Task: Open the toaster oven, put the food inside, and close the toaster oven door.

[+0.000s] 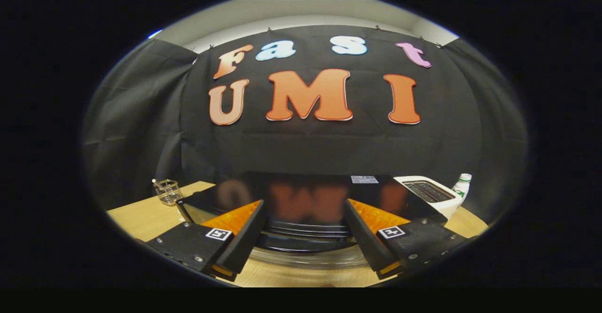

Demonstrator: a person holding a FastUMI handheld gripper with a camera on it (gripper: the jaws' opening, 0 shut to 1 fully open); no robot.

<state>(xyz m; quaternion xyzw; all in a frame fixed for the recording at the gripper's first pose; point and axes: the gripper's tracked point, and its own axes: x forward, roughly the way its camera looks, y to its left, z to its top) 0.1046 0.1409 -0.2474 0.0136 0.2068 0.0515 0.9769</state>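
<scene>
Hidden: the toaster oven [305, 195] shows its glossy black top, while its front and door lie below the fingers and cannot be made out; a curved clear strip at its near edge is hard to identify.
Food: I cannot pick any out.
Toaster oven: sits on the worktop [141, 216] at 12 o'clock from the claw, just ahead of and partly between the fingers; the top is mirror-smooth and carries a small pale sticker (too small to read) toward its far right.
Claw [305, 242]: spread wide, nothing pinched; the black wedge-shaped fingers [244, 238] have orange ribbed inner pads and a small square marker on each base. Whether the tips touch the oven top I cannot tell.
Worktop: pale wood grain, smooth.
Glass cup [168, 191]: clear, at 10 o'clock, near the oven's left corner, with something thin standing in it.
White toaster [430, 193]: at 2 o'clock, rounded white shell with dark slots, just beside the oven.
Bottle [462, 185]: white with green, just right of the toaster, partly hidden behind it.
</scene>
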